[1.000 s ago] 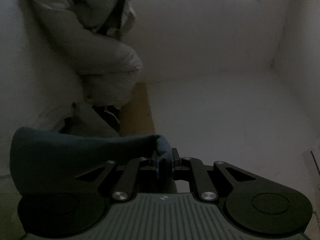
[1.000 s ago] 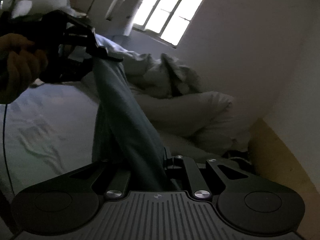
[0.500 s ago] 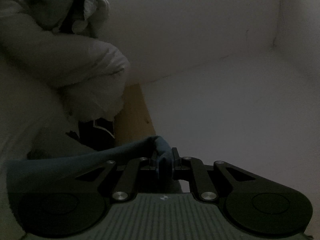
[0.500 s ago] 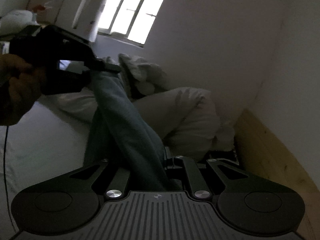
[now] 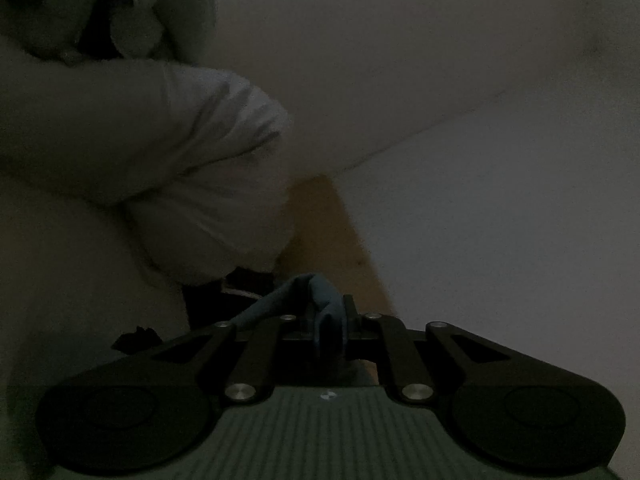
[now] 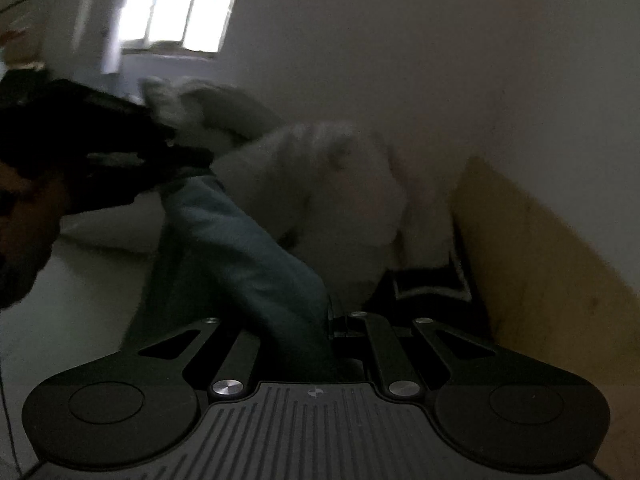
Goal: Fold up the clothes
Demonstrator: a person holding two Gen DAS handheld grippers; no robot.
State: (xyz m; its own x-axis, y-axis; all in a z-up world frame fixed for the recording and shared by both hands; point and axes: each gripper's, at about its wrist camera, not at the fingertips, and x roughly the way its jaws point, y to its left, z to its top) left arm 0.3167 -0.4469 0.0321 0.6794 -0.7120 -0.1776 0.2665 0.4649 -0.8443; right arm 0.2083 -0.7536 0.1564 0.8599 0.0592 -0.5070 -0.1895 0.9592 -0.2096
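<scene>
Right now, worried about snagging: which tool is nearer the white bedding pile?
Left. The left tool sits right beside the white bedding pile; the right tool is further back, the blue garment stretched between them.

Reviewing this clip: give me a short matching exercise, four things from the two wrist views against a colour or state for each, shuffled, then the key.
Things:
1. left gripper
2. blue garment
3. white duvet
4. wooden bed edge

States:
A. bunched up against the wall
B. yellowish, running along the wall at the right of the right wrist view
C. shut on a fold of blue cloth
D. stretched between the two grippers

Pairs: 1-C, 2-D, 3-A, 4-B

The right gripper is also shut on the blue garment.
</scene>
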